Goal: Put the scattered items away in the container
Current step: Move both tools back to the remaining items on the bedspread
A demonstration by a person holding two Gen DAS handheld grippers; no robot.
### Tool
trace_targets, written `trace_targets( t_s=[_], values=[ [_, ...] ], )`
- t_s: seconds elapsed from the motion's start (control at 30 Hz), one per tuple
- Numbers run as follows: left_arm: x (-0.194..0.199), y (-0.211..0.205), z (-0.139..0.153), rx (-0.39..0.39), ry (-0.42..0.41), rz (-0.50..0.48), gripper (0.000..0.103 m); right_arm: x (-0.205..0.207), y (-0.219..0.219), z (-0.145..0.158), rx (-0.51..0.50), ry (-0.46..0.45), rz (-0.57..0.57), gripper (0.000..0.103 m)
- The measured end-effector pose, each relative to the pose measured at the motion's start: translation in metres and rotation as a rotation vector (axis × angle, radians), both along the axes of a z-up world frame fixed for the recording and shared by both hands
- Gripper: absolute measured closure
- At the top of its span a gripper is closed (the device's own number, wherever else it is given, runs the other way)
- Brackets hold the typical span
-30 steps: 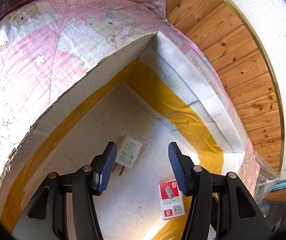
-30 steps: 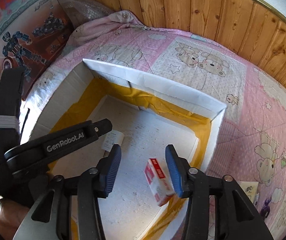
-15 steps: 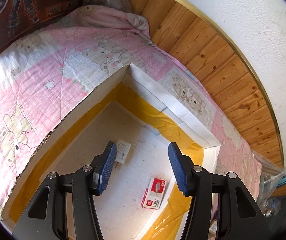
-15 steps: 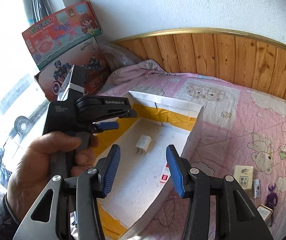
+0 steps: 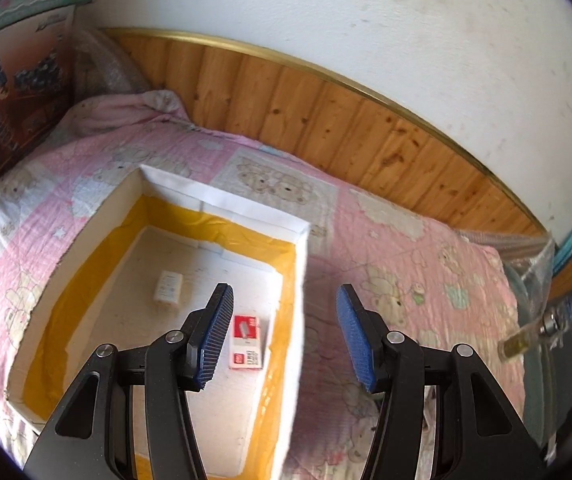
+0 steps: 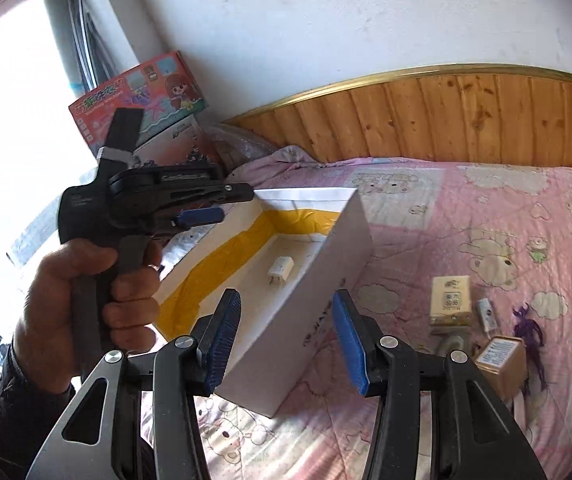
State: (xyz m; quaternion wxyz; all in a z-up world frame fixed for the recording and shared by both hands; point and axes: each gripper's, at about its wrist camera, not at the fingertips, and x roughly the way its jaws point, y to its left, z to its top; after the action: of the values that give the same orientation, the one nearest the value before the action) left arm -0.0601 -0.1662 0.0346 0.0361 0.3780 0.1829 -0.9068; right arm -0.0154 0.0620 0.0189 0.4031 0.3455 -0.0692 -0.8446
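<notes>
A white cardboard box (image 5: pixel 225 204) lined with yellow tape sits on the pink bear quilt; it also shows in the right wrist view (image 6: pixel 326 264). Inside lie a white charger (image 5: pixel 168 287) and a small red-and-white box (image 5: pixel 247 342). My left gripper (image 5: pixel 283 338) is open and empty, high above the box's right wall. My right gripper (image 6: pixel 286 338) is open and empty, above the box's near corner. Right of the box on the quilt lie a cream packet (image 6: pixel 450 300), a small white item (image 6: pixel 486 314), a tan box (image 6: pixel 500 356) and a purple figure (image 6: pixel 528 326).
A wooden headboard (image 5: pixel 346 120) and white wall run behind the bed. Toy boxes (image 6: pixel 141 96) lean at the far left by a bright window. A clear plastic bag (image 5: pixel 534 256) lies at the bed's right end.
Both grippers have risen and drawn back from the box. The left view has swung right toward the quilt; the right view now shows the items lying right of the box.
</notes>
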Motion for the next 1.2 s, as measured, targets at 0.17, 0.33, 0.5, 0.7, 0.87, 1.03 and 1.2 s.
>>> trace_targets(
  t_s=[0.17,0.33,0.5,0.7,0.87,1.03,1.2],
  values=[
    [0.005,0.077,-0.009,-0.053,-0.018,-0.21,0.046,-0.018,0.064,-0.004,-0.023,-0.037,-0.179,0.054],
    [-0.002,0.142,-0.046,-0.015,-0.139,-0.388,0.046,-0.039,0.108,-0.031,0.088,-0.151,-0.321,0.054],
    [-0.013,0.171,-0.098,0.001,-0.291,-0.387,0.046,-0.049,0.129,-0.072,0.225,-0.26,-0.329,0.053],
    [-0.018,0.172,-0.131,0.025,-0.368,-0.313,0.046,-0.062,0.127,-0.099,0.255,-0.304,-0.244,0.054],
    [-0.012,0.159,-0.137,0.058,-0.372,-0.201,0.047,-0.075,0.098,-0.1,0.369,-0.152,-0.152,0.036],
    [-0.017,0.165,-0.158,0.088,-0.398,-0.219,0.047,-0.097,0.081,-0.113,0.42,-0.123,-0.063,0.048],
    [-0.024,0.191,-0.175,0.06,-0.411,-0.275,0.046,-0.116,0.097,-0.099,0.362,-0.207,-0.118,0.096]
  ],
)
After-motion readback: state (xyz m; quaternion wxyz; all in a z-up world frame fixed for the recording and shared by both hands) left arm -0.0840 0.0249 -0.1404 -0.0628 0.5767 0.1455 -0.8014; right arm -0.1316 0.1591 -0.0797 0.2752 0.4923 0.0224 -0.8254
